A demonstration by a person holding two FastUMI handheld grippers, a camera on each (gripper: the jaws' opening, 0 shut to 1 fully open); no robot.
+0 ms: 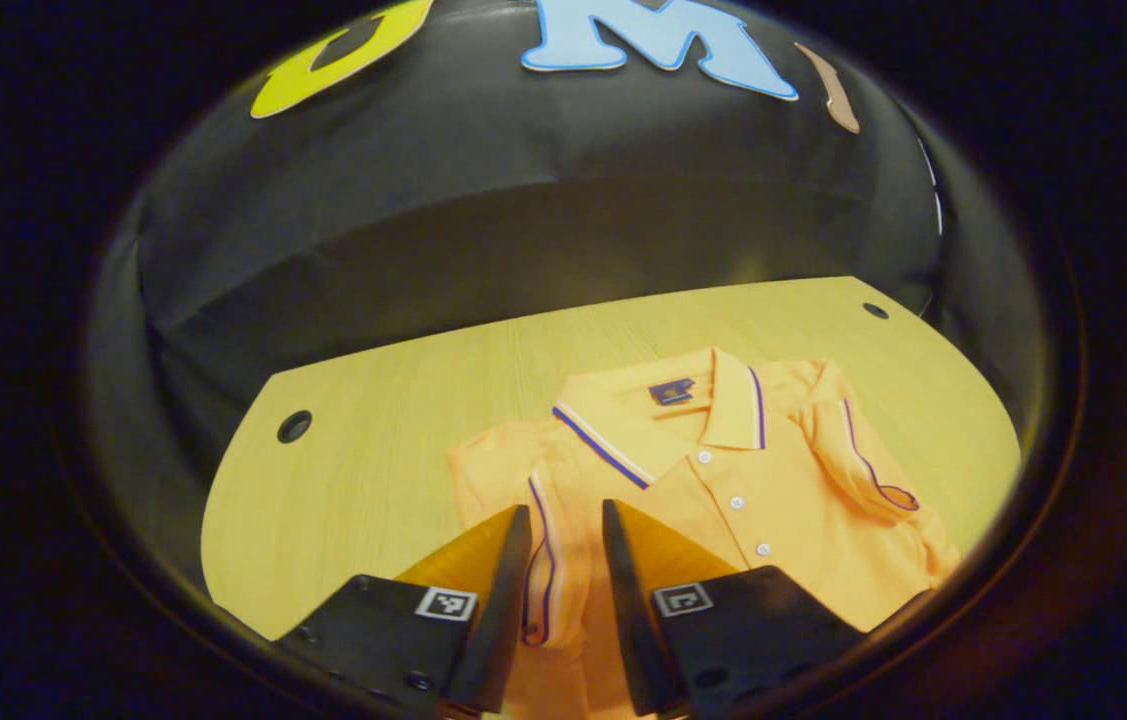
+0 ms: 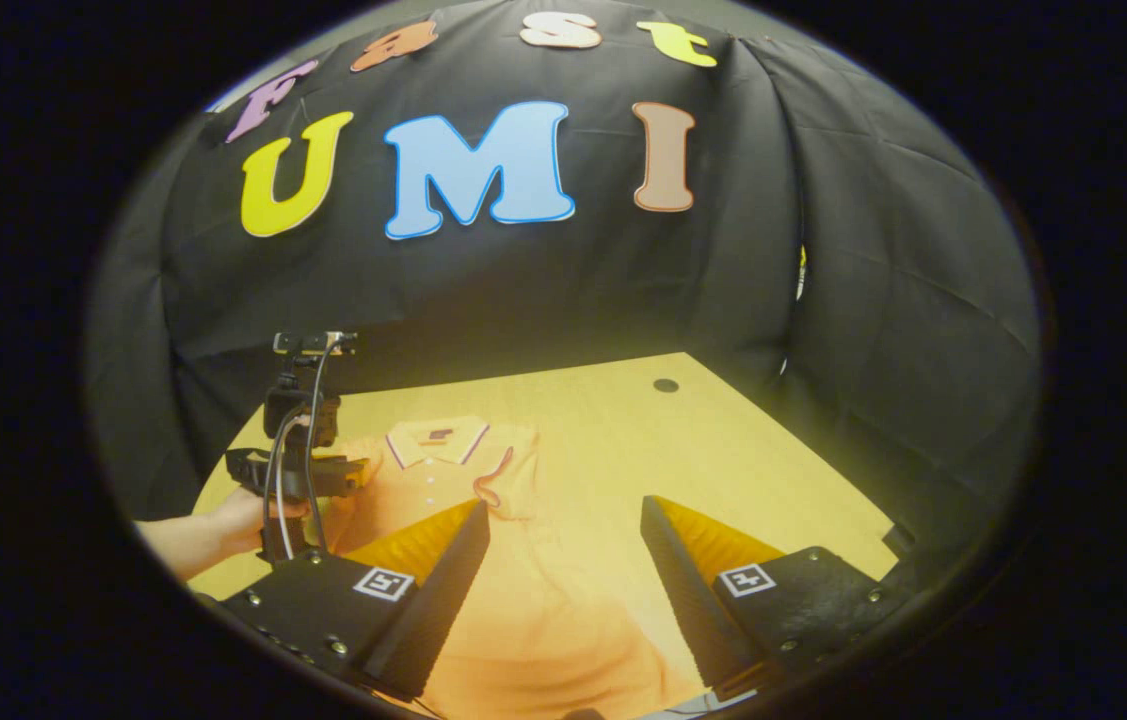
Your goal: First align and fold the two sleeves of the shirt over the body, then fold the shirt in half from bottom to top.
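Shirt [image 1: 773, 480] sleeve [image 1: 548, 560] between left claw [image 1: 566, 520] fingers.

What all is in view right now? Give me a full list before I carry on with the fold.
orange polo shirt with purple-and-white trim: one, orange, lying flat on the table, collar toward the far wall, both sleeves folded in over the body.
light wooden table: one, pale wood, under the shirt, dark round holes near its far corners.
black cloth wall: one, black, behind and around the table.
left claw: one, narrowly parted over the shirt's folded sleeve.
right claw: one, open above the shirt's lower half.
person's hand: one, holding the left claw's handle.
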